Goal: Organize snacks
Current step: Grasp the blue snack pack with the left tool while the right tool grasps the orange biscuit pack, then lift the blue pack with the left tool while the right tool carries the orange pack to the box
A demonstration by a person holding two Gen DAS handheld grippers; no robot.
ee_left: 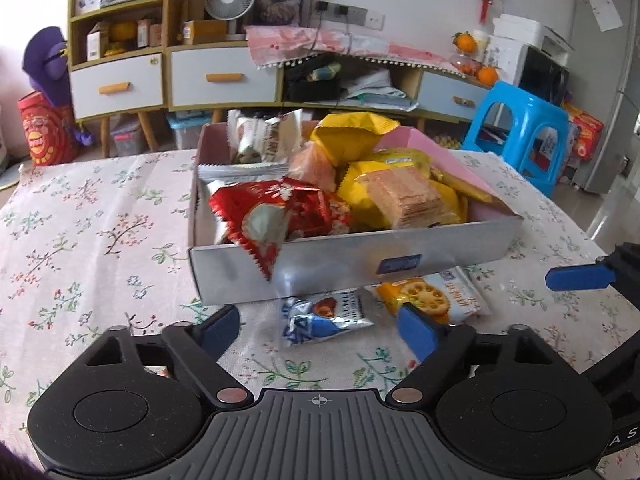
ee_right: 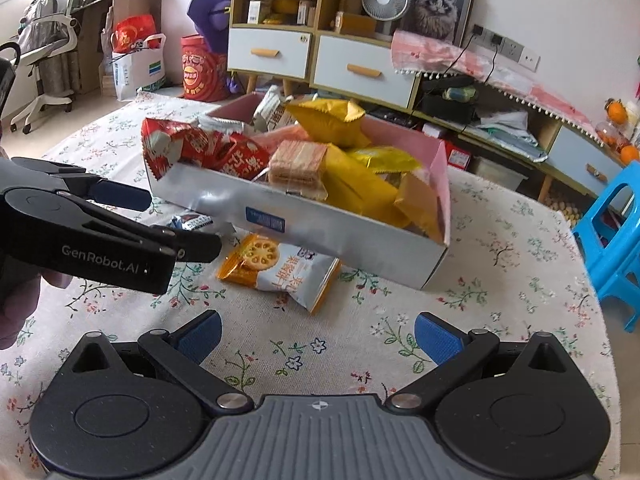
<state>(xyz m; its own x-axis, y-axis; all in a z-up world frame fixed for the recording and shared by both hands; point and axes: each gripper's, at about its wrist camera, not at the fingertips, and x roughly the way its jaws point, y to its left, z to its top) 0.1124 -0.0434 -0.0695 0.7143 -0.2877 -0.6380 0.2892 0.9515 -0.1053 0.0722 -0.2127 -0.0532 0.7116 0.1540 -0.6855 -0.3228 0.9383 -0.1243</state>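
Observation:
A silver cardboard box (ee_left: pixel 340 266) (ee_right: pixel 224 200) with a pink inside stands on the flowered tablecloth, heaped with snacks: a red packet (ee_left: pixel 276 212), yellow packets (ee_left: pixel 360 136) and a wafer pack (ee_left: pixel 404 198). In front of the box lie a small blue-and-silver packet (ee_left: pixel 324 316) (ee_right: pixel 192 221) and an orange-and-white lotus-chip packet (ee_left: pixel 436 296) (ee_right: pixel 280 270). My left gripper (ee_left: pixel 318 332) (ee_right: pixel 182 222) straddles the blue-and-silver packet; its pads stand clear of it, so it is open. Nearer the table's front, my right gripper (ee_right: pixel 319 338) is open with only cloth between its fingers (ee_left: pixel 580 278).
A person's hand (ee_right: pixel 20 304) holds the left gripper. A blue plastic stool (ee_left: pixel 520 128) (ee_right: pixel 612 232) stands past the table's right edge. Behind the table runs a low cabinet with white drawers (ee_left: pixel 224 78) (ee_right: pixel 364 70). Bare tablecloth (ee_left: pixel 100 232) stretches left of the box.

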